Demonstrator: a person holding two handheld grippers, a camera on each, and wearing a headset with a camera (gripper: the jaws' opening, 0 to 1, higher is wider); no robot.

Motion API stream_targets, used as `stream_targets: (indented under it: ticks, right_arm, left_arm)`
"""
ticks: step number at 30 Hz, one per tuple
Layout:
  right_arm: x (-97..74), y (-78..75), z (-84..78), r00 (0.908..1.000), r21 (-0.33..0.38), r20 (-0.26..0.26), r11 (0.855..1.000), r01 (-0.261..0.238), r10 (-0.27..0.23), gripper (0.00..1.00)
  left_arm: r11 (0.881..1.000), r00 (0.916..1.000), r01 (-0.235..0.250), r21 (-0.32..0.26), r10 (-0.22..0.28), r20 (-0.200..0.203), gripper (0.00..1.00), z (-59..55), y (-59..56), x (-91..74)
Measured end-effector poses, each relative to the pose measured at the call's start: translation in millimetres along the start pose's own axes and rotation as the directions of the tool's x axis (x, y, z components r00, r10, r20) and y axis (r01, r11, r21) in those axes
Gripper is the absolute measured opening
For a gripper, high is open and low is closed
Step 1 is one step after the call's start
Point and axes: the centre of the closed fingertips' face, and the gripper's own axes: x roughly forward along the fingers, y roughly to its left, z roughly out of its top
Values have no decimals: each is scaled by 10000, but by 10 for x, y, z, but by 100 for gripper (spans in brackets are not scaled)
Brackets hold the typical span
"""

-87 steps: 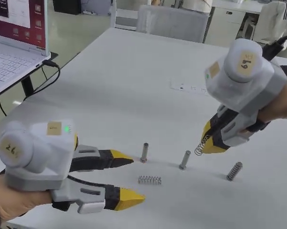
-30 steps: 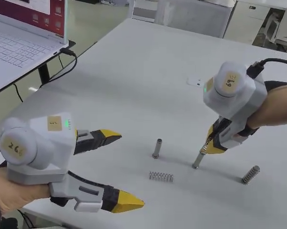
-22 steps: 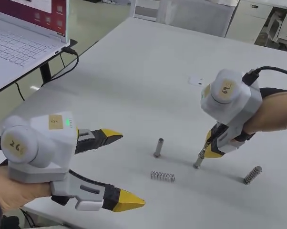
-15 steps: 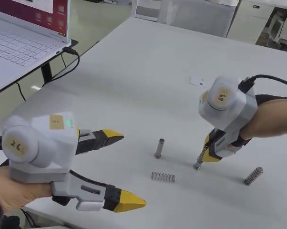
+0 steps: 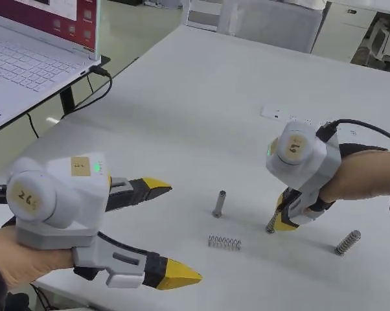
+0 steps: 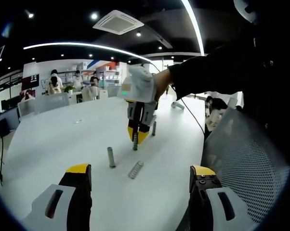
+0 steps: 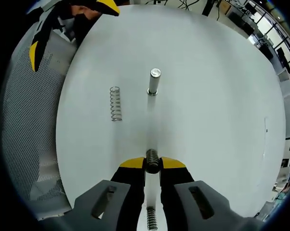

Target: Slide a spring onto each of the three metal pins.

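about a third done, i'd say: the sprung pin (image 5: 348, 242) at the far right of the head view already wears its coil, the right gripper (image 5: 282, 221) is clamped on a second spring (image 7: 152, 161) at the middle pin (image 5: 271, 227), and the last spring (image 5: 224, 242) lies flat on the table (image 5: 182, 97) just beside the bare pin (image 5: 217, 203). the right gripper view looks down on that pinched coil between the yellow tips, half hidden in the head view, while the left gripper (image 5: 172, 232) at lower left hangs spread wide, holding nothing.
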Motion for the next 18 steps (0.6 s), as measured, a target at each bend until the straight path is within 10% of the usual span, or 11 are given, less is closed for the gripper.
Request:
stream_targets:
  ticks: [18]
  right_arm:
    - [-45,-1,-55,9998,503,208,9987,65,-76,18]
  left_arm:
    - [10000,10000,23,-13,-23,17,79,-1,-18,-8]
